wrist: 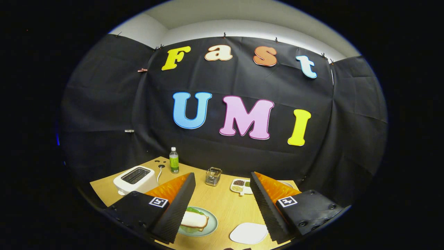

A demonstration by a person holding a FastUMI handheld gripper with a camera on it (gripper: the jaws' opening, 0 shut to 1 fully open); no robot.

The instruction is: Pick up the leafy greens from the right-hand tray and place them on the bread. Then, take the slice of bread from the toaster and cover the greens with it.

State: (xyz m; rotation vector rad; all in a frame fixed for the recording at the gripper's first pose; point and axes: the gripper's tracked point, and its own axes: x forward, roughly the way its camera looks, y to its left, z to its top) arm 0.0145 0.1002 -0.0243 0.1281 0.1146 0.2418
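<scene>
The wooden table (222, 205) holds everything. The tongs (222, 182) hang above it, spread wide and holding nothing. A white toaster (134, 178) sits near the left edge. A green plate (211, 227) lies by the left finger, with bread (195, 219) on top of what looks like leafy greens (194, 210). A small white tray (248, 233) lies between the fingers.

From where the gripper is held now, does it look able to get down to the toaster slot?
Probably yes. The gripper is open and holding nothing, and the toaster stands just beyond its left finger on the table with nothing over its slot.
</scene>
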